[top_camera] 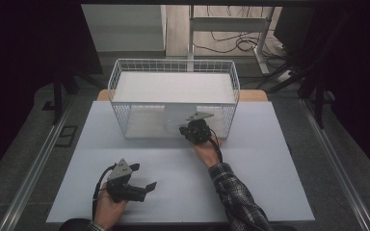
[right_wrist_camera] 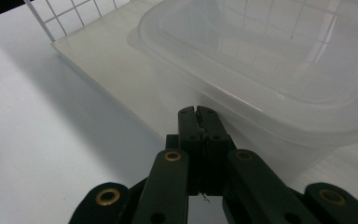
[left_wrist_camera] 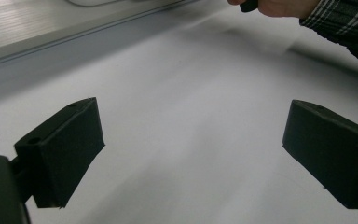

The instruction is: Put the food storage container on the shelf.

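Observation:
A white wire basket [top_camera: 120, 72] stands at the back of the white table [top_camera: 183, 187], with a white panel across its top. Under the panel stands a translucent plastic container [top_camera: 176, 117], seen close up in the right gripper view as a lidded tub [right_wrist_camera: 261, 60] on the basket's pale floor [right_wrist_camera: 107, 70]. My right gripper [top_camera: 189, 129] is at the basket's open front. Its jaws are shut, tips [right_wrist_camera: 199, 112] just beside the tub's wall below the rim, with nothing between them. My left gripper [top_camera: 147, 186] rests low over the table's front left, open [left_wrist_camera: 193, 144], with nothing between its pads [left_wrist_camera: 65, 149].
Wire mesh [right_wrist_camera: 60, 18] rises at the basket's side. The other hand [left_wrist_camera: 279, 5] and its plaid sleeve [left_wrist_camera: 345, 23] show in the left gripper view's top right. Metal rails [top_camera: 38, 163] flank the table. Desk legs and cables [top_camera: 241, 43] lie on the floor behind.

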The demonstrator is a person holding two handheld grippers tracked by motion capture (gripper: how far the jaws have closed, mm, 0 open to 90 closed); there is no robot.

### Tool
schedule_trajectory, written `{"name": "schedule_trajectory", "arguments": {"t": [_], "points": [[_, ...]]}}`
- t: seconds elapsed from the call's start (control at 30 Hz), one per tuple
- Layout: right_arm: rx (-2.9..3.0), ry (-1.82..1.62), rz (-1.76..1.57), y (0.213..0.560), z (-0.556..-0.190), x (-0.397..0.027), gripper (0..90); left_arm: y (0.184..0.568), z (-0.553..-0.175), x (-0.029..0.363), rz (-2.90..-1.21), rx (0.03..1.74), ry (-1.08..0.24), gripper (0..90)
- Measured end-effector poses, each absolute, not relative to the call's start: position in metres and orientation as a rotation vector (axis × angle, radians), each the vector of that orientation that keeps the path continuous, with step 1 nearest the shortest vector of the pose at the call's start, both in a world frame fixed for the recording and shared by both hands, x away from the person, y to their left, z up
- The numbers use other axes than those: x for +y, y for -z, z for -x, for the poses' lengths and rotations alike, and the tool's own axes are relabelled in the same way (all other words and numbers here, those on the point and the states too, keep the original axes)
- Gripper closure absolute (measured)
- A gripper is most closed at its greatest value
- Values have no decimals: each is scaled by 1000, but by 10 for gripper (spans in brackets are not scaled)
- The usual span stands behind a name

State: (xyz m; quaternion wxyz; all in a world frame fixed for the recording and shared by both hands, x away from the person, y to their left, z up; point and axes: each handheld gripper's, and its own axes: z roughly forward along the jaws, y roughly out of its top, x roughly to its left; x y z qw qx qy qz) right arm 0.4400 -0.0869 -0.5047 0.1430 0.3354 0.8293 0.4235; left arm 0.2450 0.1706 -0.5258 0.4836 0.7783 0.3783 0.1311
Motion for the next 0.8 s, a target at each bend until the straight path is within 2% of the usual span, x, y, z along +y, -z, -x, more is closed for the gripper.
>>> {"name": "schedule_trajectory", "arguments": {"t": [0.13,0.4,0.5,0.8], "points": [[2398,-1242,-966,503,-437,-87,843,526,-245,171,-1897,932,-335,46],[2428,-1278,-945,498,-425,-86,672,526,-245,171,-1906,927,-341,43],[2448,-1317,-935,497,-418,-89,577,526,-246,171,-1905,923,-323,46],[2446,-1325,-910,493,-403,-98,412,527,-246,170,-1913,928,-323,44]]}}
